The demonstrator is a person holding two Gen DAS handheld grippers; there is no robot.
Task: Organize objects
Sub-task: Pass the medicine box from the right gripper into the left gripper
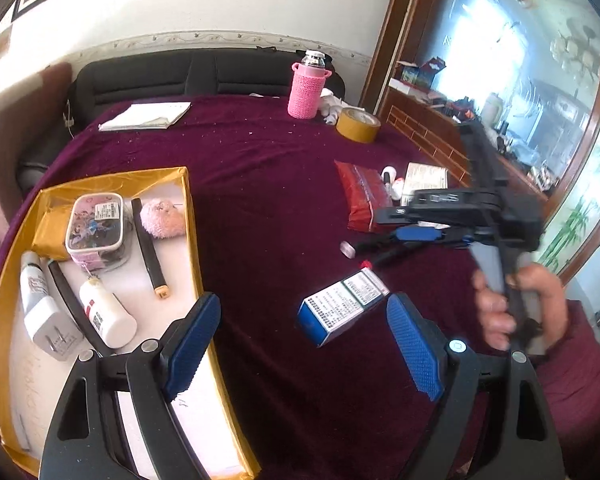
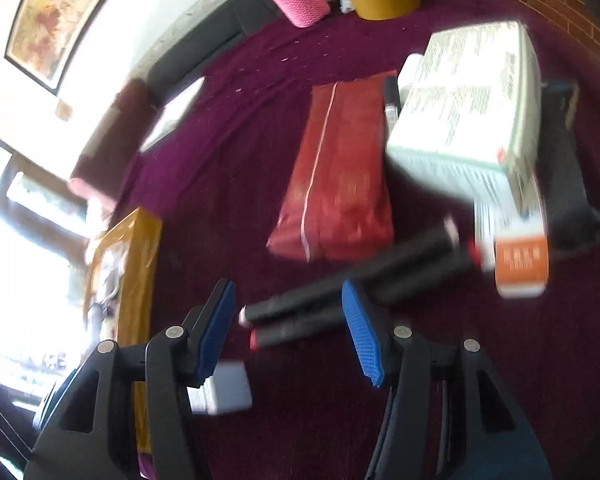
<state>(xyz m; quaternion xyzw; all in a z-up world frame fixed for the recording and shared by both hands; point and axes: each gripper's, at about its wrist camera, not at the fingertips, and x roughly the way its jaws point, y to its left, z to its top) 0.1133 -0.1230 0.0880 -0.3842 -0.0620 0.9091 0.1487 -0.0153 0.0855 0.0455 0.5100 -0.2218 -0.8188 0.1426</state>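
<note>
In the right wrist view, two black markers (image 2: 340, 300) lie side by side on the purple cloth, one with a white end and one with a red end. Those ends sit between the fingers of my right gripper (image 2: 290, 326), whose jaws are partly apart and still widening; the pads touch neither marker. The left wrist view shows that gripper (image 1: 440, 238) hovering over the markers (image 1: 364, 246), held by a hand (image 1: 496, 312). My left gripper (image 1: 304, 320) is open and empty above a blue-and-white carton (image 1: 340, 308). To the left, a gold box (image 1: 194, 240) holds a printed tin (image 1: 96, 228), a pink pompom (image 1: 160, 218), bottles and pens.
A red packet (image 2: 336, 184), a white-green carton (image 2: 468, 120) and an orange-white carton (image 2: 520, 264) crowd just beyond the markers. At the far side stand a pink knitted bottle (image 1: 306, 88), a yellow tape roll (image 1: 358, 124) and a notebook (image 1: 146, 116). A wooden cabinet borders the right.
</note>
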